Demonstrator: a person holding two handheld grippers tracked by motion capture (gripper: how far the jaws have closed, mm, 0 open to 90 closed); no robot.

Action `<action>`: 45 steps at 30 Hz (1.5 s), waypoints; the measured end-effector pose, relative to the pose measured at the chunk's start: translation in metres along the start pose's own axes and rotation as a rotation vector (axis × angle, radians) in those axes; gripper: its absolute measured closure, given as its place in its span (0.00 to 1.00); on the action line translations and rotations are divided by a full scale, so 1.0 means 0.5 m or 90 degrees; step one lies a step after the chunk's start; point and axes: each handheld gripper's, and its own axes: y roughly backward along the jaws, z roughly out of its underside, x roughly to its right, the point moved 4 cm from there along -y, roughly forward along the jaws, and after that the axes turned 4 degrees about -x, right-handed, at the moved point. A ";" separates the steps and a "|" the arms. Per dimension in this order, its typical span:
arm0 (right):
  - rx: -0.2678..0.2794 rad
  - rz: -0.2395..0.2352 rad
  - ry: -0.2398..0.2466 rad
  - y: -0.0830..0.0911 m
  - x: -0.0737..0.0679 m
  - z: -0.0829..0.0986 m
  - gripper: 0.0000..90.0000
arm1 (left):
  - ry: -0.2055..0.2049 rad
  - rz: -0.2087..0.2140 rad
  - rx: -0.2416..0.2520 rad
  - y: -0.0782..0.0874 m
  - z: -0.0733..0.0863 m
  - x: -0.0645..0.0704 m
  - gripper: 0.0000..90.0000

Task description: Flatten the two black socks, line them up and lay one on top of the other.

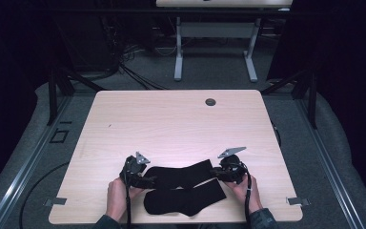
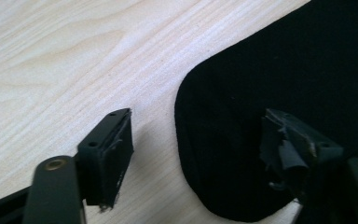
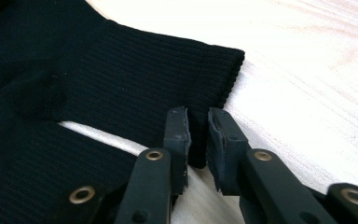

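High view. Bench point(image 1: 171, 119): pale wood top, a round grommet point(image 1: 210, 102) near its far edge. Two black socks lie at the near edge, between the two hands. Upper sock point(image 1: 181, 173): lies crosswise, rounded toe end at the left, ribbed cuff at the right. Lower sock point(image 1: 183, 200): lies just nearer the person, its upper edge under or against the upper sock; which one overlaps cannot be told. Left gripper point(image 1: 148, 180): held in the left hand point(image 1: 116, 196), at the toe end of the upper sock. Right gripper point(image 1: 215, 172): held in the right hand point(image 1: 249, 191), at the cuff end of the same sock. Second table point(image 1: 219, 4) stands beyond, on grey carpet.

Left gripper view. Fingers point(image 2: 112, 156) stand wide apart, nothing held. One sits over bare wood, the other over black cloth. Rounded toe of the upper sock point(image 2: 242, 140) lies flat on the bench between them.

Right gripper view. Fingers point(image 3: 177, 140) nearly together, pinching the corner of the ribbed cuff of the upper sock point(image 3: 135, 93). A strip of cloth sits in the narrow gap. Lower sock point(image 3: 37, 158) lies at the left, a thin line of bench showing between the two.
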 end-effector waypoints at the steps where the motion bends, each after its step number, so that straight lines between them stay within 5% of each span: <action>1: 0.004 -0.001 -0.001 -0.001 -0.001 -0.001 0.81 | 0.007 0.002 0.008 0.004 -0.002 -0.003 0.23; 11: 0.060 0.037 -0.002 0.047 0.009 -0.005 0.31 | 0.050 -0.016 0.085 0.086 0.003 -0.048 0.13; 21: 0.136 0.088 -0.021 0.145 0.046 0.042 0.04 | 0.097 -0.059 0.100 0.136 0.085 -0.100 0.07; 32: 0.132 0.141 -0.050 0.178 0.077 0.123 0.00 | 0.153 -0.085 0.085 0.117 0.178 -0.139 0.01; 45: 0.103 0.190 -0.070 0.150 0.111 0.198 0.00 | 0.173 -0.095 0.101 0.077 0.214 -0.154 0.00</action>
